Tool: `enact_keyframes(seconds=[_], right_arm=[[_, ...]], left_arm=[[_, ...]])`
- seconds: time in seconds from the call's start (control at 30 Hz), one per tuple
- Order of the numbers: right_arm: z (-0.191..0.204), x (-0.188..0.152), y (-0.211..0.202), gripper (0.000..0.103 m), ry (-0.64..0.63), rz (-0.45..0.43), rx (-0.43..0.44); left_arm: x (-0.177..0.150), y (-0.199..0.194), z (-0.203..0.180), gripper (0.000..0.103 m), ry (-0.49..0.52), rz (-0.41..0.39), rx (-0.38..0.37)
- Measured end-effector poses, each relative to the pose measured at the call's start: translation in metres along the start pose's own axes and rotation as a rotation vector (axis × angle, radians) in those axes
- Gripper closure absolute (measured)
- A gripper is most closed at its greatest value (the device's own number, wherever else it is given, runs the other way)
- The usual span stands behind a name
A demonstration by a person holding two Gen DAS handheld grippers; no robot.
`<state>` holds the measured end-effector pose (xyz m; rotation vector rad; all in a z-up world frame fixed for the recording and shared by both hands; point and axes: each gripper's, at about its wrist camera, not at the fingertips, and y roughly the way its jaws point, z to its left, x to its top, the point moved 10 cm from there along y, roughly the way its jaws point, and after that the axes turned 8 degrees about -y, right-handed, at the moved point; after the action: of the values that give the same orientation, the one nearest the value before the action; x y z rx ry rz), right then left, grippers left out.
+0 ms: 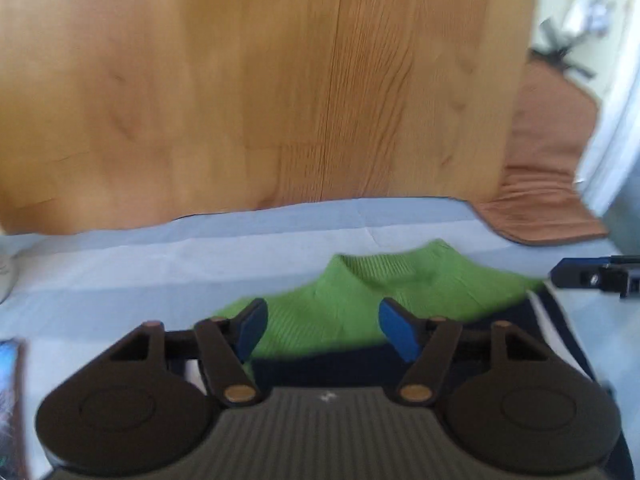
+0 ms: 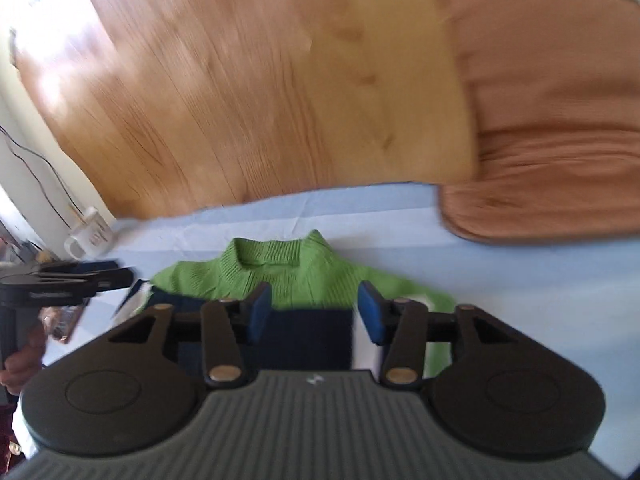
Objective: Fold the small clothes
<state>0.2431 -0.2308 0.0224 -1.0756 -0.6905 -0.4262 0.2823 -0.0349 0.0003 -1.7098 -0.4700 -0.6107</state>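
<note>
Now the left gripper [image 1: 322,330] hangs part open and empty over the sweater's [image 1: 360,296] left shoulder, the right gripper [image 2: 315,312] likewise over the middle; the sweater lies crosswise on the blue sheet [image 2: 520,280], collar away.

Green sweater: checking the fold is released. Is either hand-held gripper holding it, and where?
Neither. The left hand-held gripper and right one are open above the green sweater.

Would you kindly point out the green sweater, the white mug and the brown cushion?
green sweater [image 2: 276,276]: right wrist view, chest just below the ribbed collar.
white mug [image 2: 91,234]: right wrist view, side wall.
brown cushion [image 2: 552,92]: right wrist view, top surface.
</note>
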Motion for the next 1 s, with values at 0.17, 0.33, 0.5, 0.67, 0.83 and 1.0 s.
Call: enact_keyframes(seconds=[0.17,0.33,0.5,0.67,0.83,1.0], right_arm=[[-0.006,0.008,0.062,0.041,-0.013,0.113,0.003],[-0.008,0.004,0.089,0.071,-0.018,0.149,0.047],[0.011,0.005,0.057,0.086,-0.087,0.088,0.019],[0.044,0.001,-0.022,0.087,-0.143,-0.026,0.034],[0.091,-0.047,-0.100,0.087,-0.258,-0.097,0.036],[0.128,-0.122,-0.149,0.087,-0.364,-0.136,0.002]], left_arm=[[0.007,0.074,-0.002,0.044,0.019,0.081,0.043],[-0.001,0.088,-0.004,0.089,0.049,0.097,0.034],[-0.002,0.045,-0.009,0.090,0.062,0.002,0.031],[-0.010,-0.038,-0.015,0.090,0.059,-0.132,-0.010],[-0.066,-0.115,-0.030,0.090,0.093,-0.250,-0.050],[-0.152,-0.184,-0.043,0.090,0.106,-0.308,-0.092]])
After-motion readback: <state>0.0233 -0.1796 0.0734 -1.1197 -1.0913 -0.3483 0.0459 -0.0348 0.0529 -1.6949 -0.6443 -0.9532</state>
